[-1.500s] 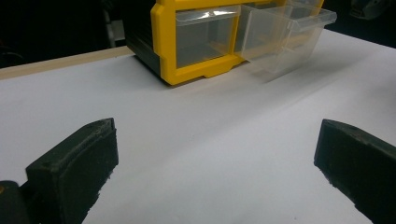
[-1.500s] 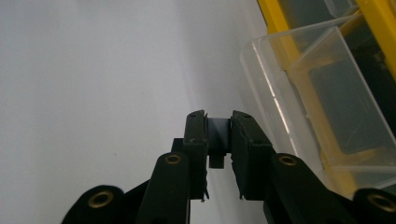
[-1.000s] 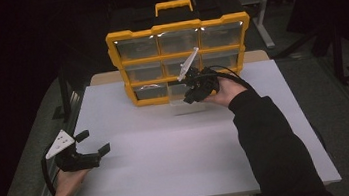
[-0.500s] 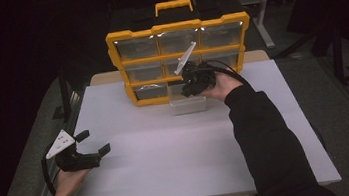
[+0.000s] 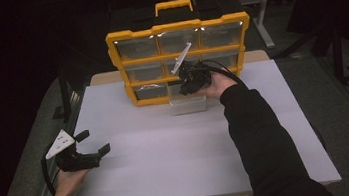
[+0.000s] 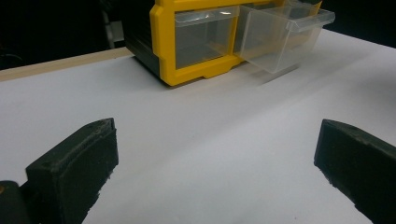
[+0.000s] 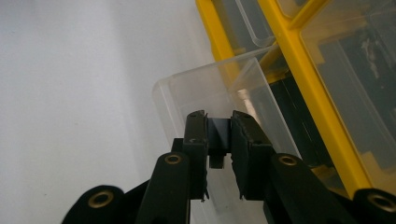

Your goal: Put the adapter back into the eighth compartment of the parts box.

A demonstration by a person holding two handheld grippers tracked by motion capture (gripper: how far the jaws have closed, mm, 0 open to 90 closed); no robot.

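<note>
A yellow organiser cabinet (image 5: 176, 27) with clear drawers stands upright at the table's far edge. Its bottom middle drawer (image 5: 188, 105) is pulled out onto the white tabletop and looks empty. My right gripper (image 5: 187, 84) hovers just over that drawer, shut on a small black part (image 7: 218, 133) pinched between its pads. In the right gripper view, the drawer (image 7: 201, 88) lies directly beneath my right gripper (image 7: 218, 126). My left gripper (image 5: 93, 142) rests at the near left, open and holding nothing. The left gripper view looks between the spread jaws of my left gripper (image 6: 217, 135) towards the cabinet (image 6: 163, 51) and drawer (image 6: 285, 37).
The white tabletop (image 5: 168, 149) stretches bare between the two grippers. The other drawers in the cabinet are pushed in. A dark sleeve (image 5: 263, 137) crosses the right half of the table. Beyond the table's edges the room is dark.
The right gripper has shifted slightly towards the cabinet, and the pulled-out drawer now shows plainly below it. The left gripper has stayed put.
</note>
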